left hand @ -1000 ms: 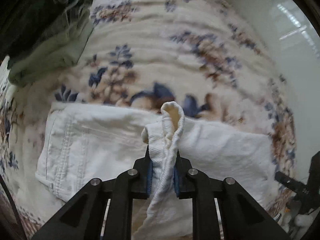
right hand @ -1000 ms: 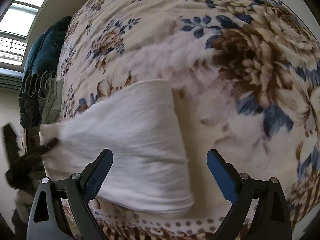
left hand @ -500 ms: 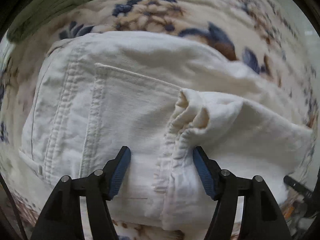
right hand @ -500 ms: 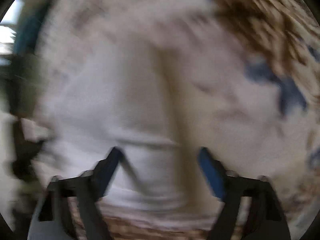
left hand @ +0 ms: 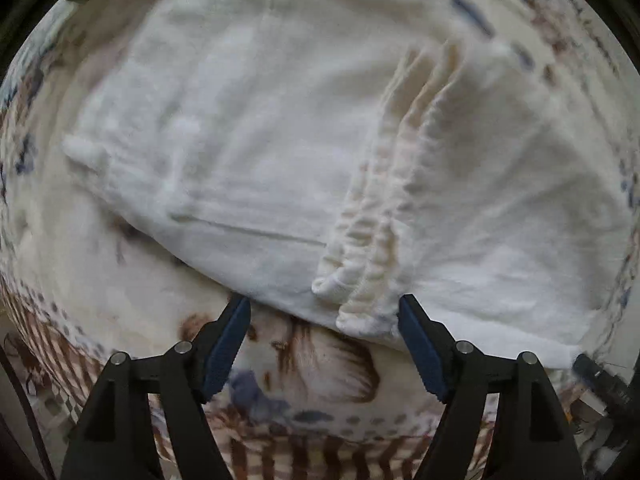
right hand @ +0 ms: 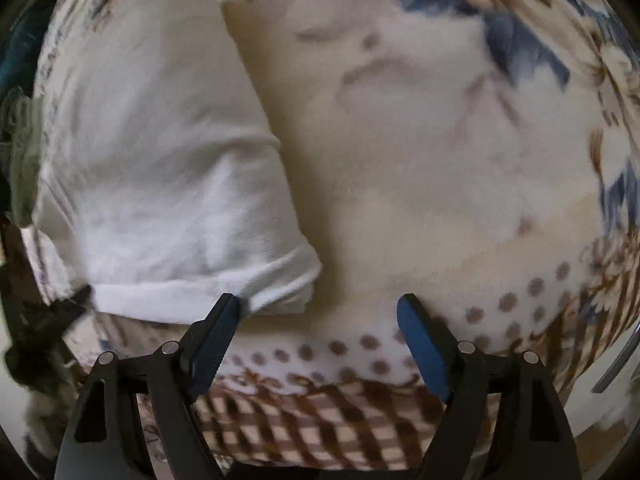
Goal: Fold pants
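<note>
The white pants (left hand: 280, 140) lay folded on the flowered blanket (left hand: 320, 364) of a bed, close to its near edge, the gathered hems (left hand: 372, 240) laid over the waist part. The left gripper (left hand: 324, 340) hung just over the near edge of the bundle; its jaws had just been opening and stood spread, with only the hem corner between them and nothing pinched. The right gripper (right hand: 318, 336) was likewise spread over bare blanket, its left jaw touching or nearly touching the near right corner of the pants (right hand: 160, 160); contact could not be made out.

The cloth looked a thick, soft cotton: light, limp, not slippery, not fragile. It would likely sag from any single hold and keep a crease only when pressed flat. The firmest holds seemed to be the stitched hems and the seamed waistband, taken at two corners together.

Motion blur softened both views. The underside layers were hidden, so the number of folds could not be told. Dark shapes at the left of the right wrist view were unclear.
</note>
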A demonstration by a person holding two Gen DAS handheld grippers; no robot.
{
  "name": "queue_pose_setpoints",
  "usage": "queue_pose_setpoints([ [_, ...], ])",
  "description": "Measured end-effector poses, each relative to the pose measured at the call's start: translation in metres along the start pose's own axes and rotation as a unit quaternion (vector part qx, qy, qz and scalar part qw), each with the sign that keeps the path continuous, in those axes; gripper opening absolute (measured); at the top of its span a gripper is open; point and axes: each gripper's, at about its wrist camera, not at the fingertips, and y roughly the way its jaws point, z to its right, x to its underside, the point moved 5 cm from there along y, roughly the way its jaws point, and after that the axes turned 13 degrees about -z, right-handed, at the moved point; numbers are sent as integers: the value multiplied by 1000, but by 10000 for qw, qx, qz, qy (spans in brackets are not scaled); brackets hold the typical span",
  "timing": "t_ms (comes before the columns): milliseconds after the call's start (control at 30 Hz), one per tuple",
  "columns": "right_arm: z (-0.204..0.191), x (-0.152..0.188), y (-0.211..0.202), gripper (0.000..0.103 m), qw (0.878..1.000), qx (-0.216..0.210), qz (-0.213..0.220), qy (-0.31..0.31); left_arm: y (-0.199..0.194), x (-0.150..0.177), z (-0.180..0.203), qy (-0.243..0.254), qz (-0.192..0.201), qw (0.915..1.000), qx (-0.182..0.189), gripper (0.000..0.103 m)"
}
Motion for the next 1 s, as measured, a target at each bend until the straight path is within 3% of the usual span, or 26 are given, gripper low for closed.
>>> queue_pose_setpoints([
  [67, -23, -9, -29, 83, 9985, 2, 356, -428, -41, -8, 12, 162, 512, 9985, 76, 74],
  [167, -86, -34, -60, 83, 9831, 102, 545, -1746, -88, -40, 60, 984, 998, 9901, 86, 74],
  [267, -155, -61, -60, 81, 9390, 766, 429, -3324, -92, -72, 110, 2187, 985, 9706, 211, 74],
  [300, -177, -70, -54, 79, 9161, 1048, 345, -3854, -86, -83, 125, 2468, 911, 9648, 16, 74],
  [333, -190, -76, -50, 71, 9000, 1212, 270, -4178, -82, -94, 134, 2723, 894, 9575, -326, 74],
  [400, -212, -86, -32, 68, 8563, 1725, -32, -4868, -73, -111, 150, 3174, 699, 9440, -575, 74],
  [433, -217, -92, -23, 61, 8392, 1969, -142, -5067, -66, -117, 154, 3296, 563, 9399, -691, 74],
  [467, -221, -98, -12, 45, 8246, 2136, -354, -5227, -61, -120, 151, 3380, 460, 9363, -833, 74],
  [500, -222, -107, 3, 39, 8187, 2253, -767, -5225, -56, -120, 152, 3433, 411, 9327, -1026, 74],
  [533, -222, -113, 6, 39, 8298, 2036, -1053, -5088, -51, -124, 153, 3446, 387, 9297, -1237, 74],
  [567, -223, -122, 2, 39, 8487, 1675, -1221, -4866, -46, -126, 154, 3462, 343, 9281, -1326, 74],
  [600, -222, -136, -12, 39, 8744, 1278, -1168, -4533, -44, -126, 154, 3434, 337, 9290, -1341, 74],
  [633, -218, -147, -25, 39, 8906, 1097, -1011, -4297, -42, -126, 154, 3383, 351, 9314, -1296, 74],
  [733, -200, -170, -51, 39, 9192, 673, -757, -3804, -37, -128, 150, 3089, 364, 9440, -1103, 74],
  [800, -187, -174, -44, 38, 9198, 812, -972, -3714, -37, -128, 143, 2932, 406, 9498, -1012, 74],
  [867, -181, -170, -29, 26, 9097, 1284, -1117, -3788, -38, -128, 140, 2829, 462, 9532, -962, 74],
  [933, -171, -160, -19, 26, 8957, 1557, -1293, -3959, -39, -130, 138, 2808, 508, 9536, -957, 74],
  [1000, -165, -159, -16, 27, 8867, 1963, -1106, -4037, -36, -132, 139, 2789, 545, 9540, -953, 74],
])
